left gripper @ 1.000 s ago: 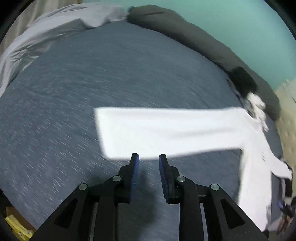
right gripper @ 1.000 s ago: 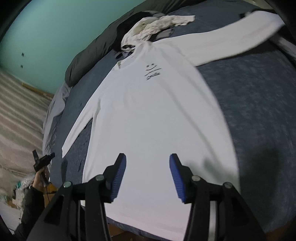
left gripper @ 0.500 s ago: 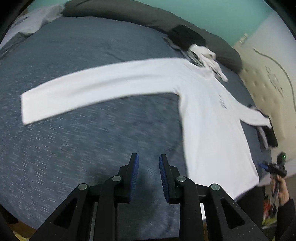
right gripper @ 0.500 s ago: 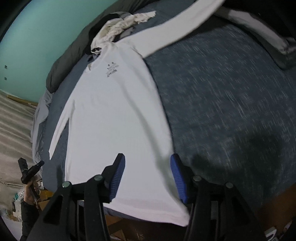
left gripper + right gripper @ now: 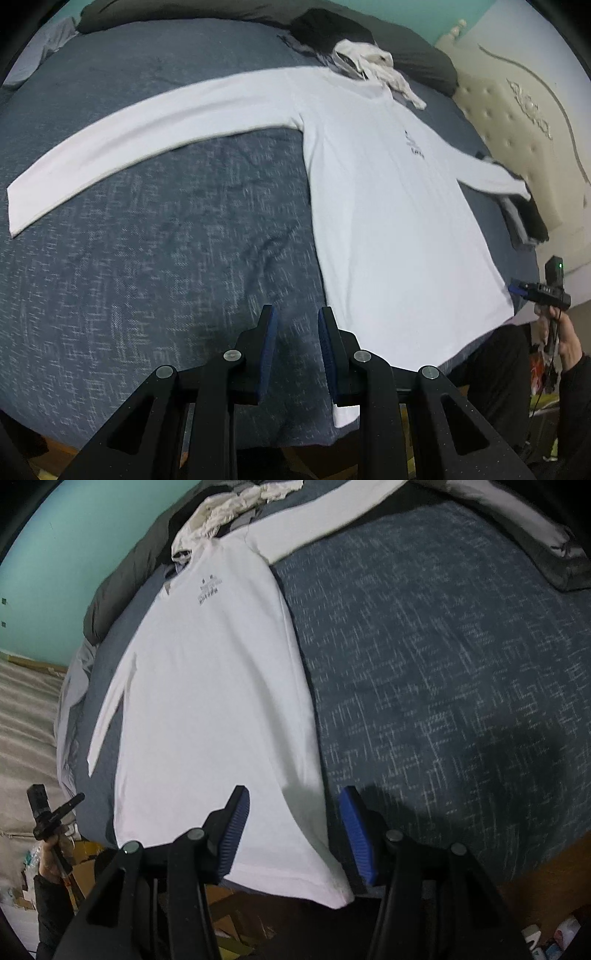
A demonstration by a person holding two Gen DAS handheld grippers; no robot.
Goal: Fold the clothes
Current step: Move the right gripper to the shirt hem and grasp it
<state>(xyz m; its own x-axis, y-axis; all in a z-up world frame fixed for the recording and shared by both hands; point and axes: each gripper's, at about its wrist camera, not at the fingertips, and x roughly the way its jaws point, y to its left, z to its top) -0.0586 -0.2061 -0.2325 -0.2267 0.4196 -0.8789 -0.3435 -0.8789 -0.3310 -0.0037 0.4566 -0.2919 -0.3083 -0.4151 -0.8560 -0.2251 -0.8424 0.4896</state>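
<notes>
The white long-sleeved shirt [image 5: 388, 221] lies flat, sleeves spread, on the blue-grey bedspread [image 5: 166, 240], running from upper centre to lower right in the left wrist view; to fold it well, each gripper should probably pinch a hem corner cleanly, catching no bedspread. The right gripper [image 5: 291, 834] stands open over the hem's lower corner, while the left gripper [image 5: 293, 350], narrowly parted and empty, hovers just left of the shirt's side edge. A second ago the left view showed mainly one sleeve; now the whole shirt shows, and the right view has shifted from mid-body to that corner.
</notes>
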